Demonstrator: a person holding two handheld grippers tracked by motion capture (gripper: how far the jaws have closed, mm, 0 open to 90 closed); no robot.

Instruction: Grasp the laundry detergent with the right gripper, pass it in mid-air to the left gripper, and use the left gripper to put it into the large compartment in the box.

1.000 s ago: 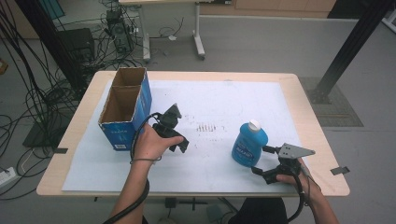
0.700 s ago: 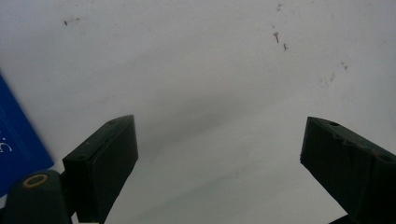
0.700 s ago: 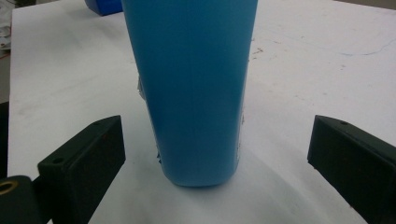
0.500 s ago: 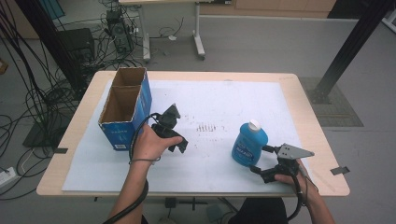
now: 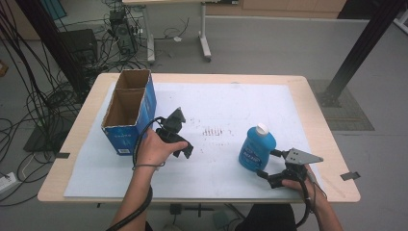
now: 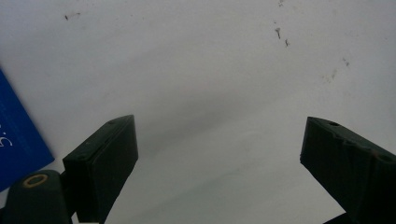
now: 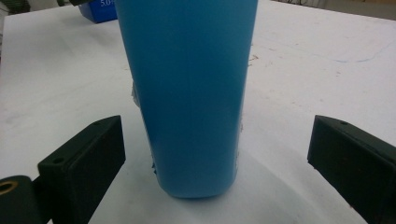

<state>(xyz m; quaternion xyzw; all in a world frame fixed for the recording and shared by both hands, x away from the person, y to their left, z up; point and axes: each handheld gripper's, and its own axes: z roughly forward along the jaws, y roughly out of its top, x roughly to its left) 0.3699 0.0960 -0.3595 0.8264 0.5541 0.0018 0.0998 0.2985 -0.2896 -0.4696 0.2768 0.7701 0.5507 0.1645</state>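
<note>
While a person's forearms come in from the near edge of a wooden table covered by a white sheet, each hand holds a black two-jaw gripper. Farthest left on the sheet stands an open cardboard box with blue printed sides, divided into two compartments, both apparently empty, though their floors are partly in shadow. Just to the right of the box is the left gripper, held in the person's left hand and tilted down toward the sheet; in the left gripper view its jaws are spread wide apart over bare white paper, nothing between them, with a blue corner of the box at the left edge of that view. Near the middle of the sheet lie faint reddish-brown marks. Further right stands a blue bottle with a white cap, upright on the sheet, well apart from the box. Just right of and nearer than the bottle is the right gripper, carrying a grey three-cornered plate on top and held in the right hand. In the right gripper view the bottle stands between that gripper's jaws, which are wide open and clear of its sides
</note>
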